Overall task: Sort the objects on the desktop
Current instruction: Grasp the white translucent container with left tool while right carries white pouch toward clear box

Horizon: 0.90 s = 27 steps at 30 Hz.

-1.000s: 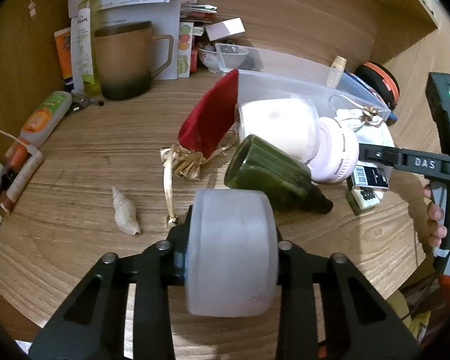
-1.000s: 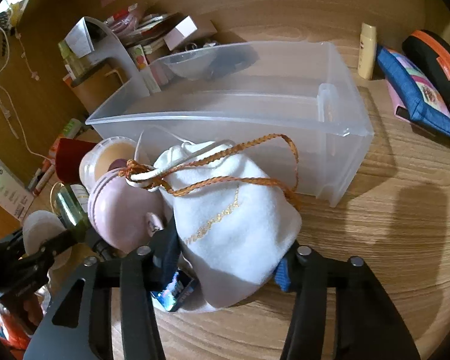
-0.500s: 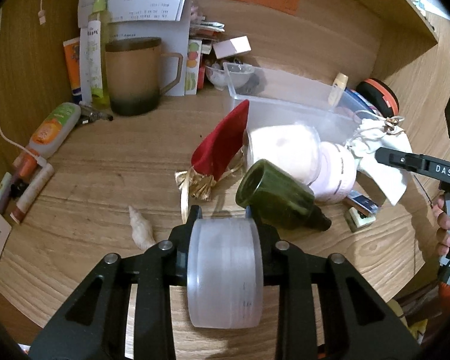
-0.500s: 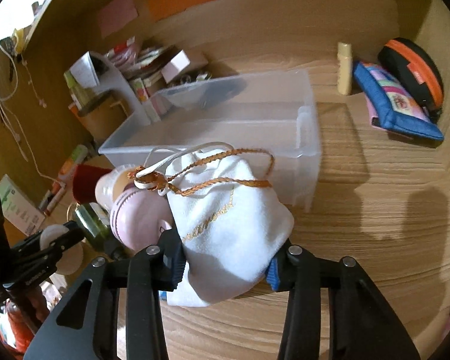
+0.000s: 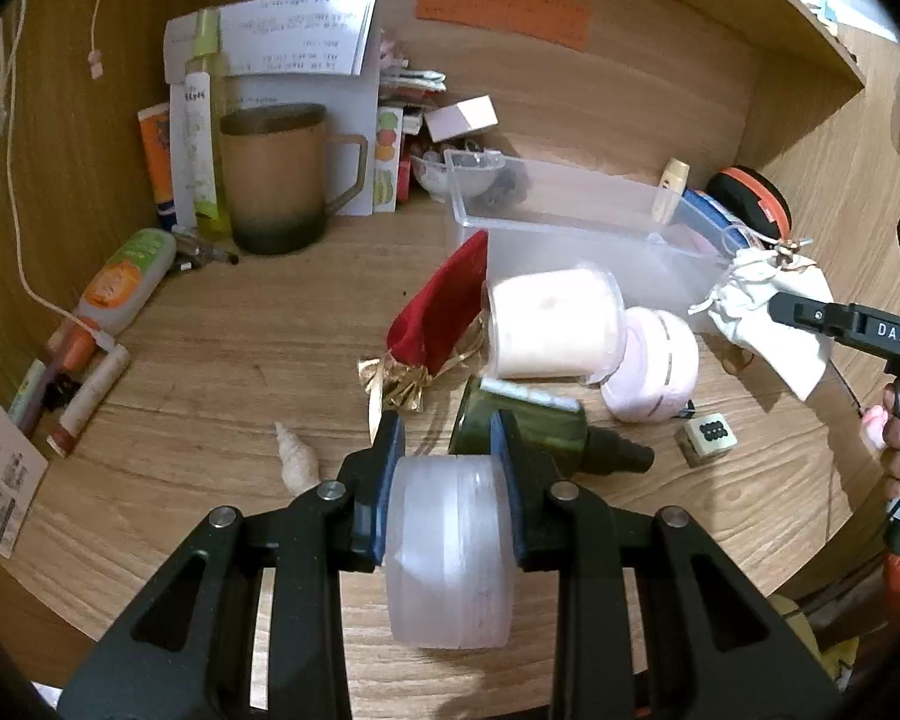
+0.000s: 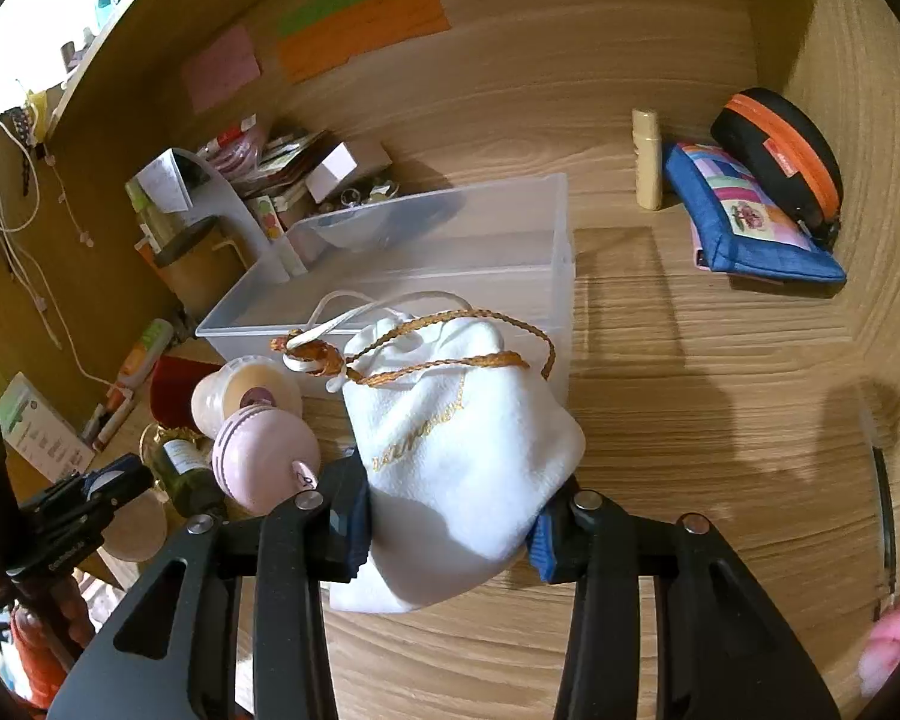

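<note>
My left gripper [image 5: 447, 450] is shut on a translucent white round container [image 5: 450, 552], held above the desk's front edge. My right gripper [image 6: 450, 516] is shut on a white drawstring pouch [image 6: 456, 438] with orange cord, lifted clear of the desk in front of a clear plastic box [image 6: 426, 198]. In the left wrist view that pouch [image 5: 762, 312] hangs at the right. On the desk between the grippers lie a pink round case [image 5: 654, 360], a pale jar [image 5: 552, 324], a green bottle [image 5: 534, 426], a red pouch [image 5: 444, 312], a shell [image 5: 297, 459] and a die [image 5: 708, 435].
A brown mug [image 5: 276, 174], papers and tubes crowd the back left. Right of the box lie a cream tube [image 6: 648, 159], a blue zip pouch [image 6: 750, 222] and a black-and-orange case [image 6: 780, 150]. Wooden walls close in the back and both sides.
Both grippers have risen and drawn back from the pile. The white pouch has come up off the desk and away from the pink case. The left gripper still holds the round container.
</note>
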Tool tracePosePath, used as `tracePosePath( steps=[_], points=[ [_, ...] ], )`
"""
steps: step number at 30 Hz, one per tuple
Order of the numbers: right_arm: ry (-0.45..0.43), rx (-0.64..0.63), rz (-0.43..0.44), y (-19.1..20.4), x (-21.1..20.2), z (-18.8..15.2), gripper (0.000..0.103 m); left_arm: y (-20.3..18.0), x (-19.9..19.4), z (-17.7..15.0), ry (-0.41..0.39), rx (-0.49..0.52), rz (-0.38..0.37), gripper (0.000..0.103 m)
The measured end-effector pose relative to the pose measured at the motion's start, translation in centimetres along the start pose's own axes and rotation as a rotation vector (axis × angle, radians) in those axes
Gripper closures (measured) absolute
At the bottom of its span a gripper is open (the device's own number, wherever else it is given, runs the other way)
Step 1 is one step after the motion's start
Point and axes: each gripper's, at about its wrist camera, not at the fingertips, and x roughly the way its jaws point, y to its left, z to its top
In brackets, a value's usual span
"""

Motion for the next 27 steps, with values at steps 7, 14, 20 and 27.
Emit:
tracePosePath(
  steps=[7,14,20,27],
  points=[
    [-0.036,-0.008,0.011,0.1,-1.4,0.2,0.068,-0.5,-0.4,0.8,-0.011,0.016,-0.005,0.074],
    [-0.061,-0.015,0.014,0.2,-2.1,0.8,0.068,-1.0,-0.8,2.2,-0.037,0.025,-0.015,0.074],
    [-0.076,-0.009,0.03,0.1,-2.6,1.4,0.068,-1.6,-1.3,4.0,-0.067,0.047,-0.021,0.074],
    [-0.112,-0.02,0.029,0.2,-3.7,2.4,0.068,-2.3,-1.8,6.5,-0.099,0.065,-0.046,0.074]
  ],
)
